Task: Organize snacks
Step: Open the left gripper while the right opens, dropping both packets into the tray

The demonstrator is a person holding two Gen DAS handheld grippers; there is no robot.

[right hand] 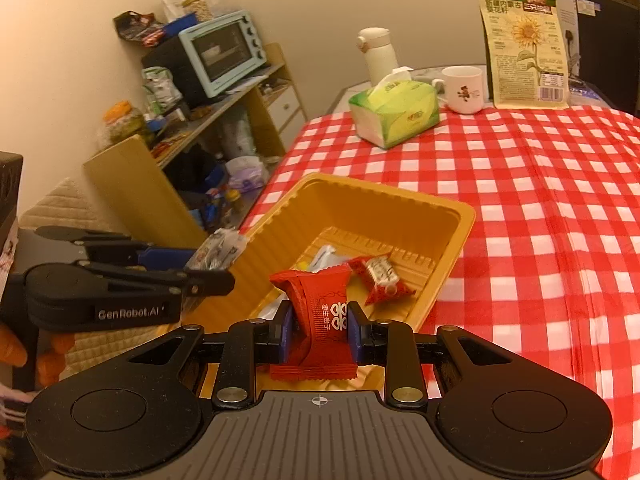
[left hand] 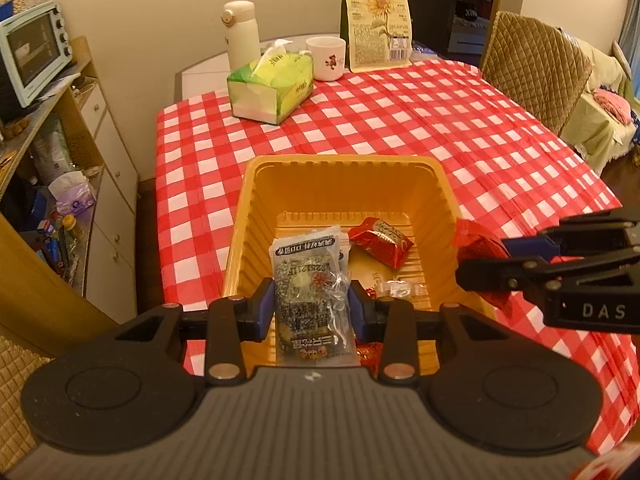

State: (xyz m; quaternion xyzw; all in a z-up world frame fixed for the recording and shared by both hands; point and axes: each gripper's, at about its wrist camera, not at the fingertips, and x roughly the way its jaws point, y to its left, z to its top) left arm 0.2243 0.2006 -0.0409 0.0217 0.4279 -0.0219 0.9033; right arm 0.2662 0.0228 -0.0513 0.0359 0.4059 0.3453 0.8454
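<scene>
A yellow plastic tray (left hand: pixel 340 168) sits on the red-checked table near its front edge. My left gripper (left hand: pixel 312 304) is shut on a clear grey snack packet (left hand: pixel 308 292) and holds it over the tray's near side. My right gripper (right hand: pixel 320 326) is shut on a red candy packet (right hand: pixel 320 308) and holds it above the tray's near rim (right hand: pixel 448 256). Inside the tray lie a red wrapped candy (left hand: pixel 382 242) and small clear-wrapped sweets (left hand: pixel 400 290). The right gripper also shows in the left wrist view (left hand: pixel 480 264), at the tray's right.
A green tissue box (left hand: pixel 270 88), a white mug (left hand: pixel 326 58), a white flask (left hand: pixel 240 34) and a standing sunflower-seed bag (left hand: pixel 378 20) are at the table's far end. A cluttered shelf with a toaster oven (right hand: pixel 222 50) stands left. A quilted chair (left hand: pixel 532 68) is at the right.
</scene>
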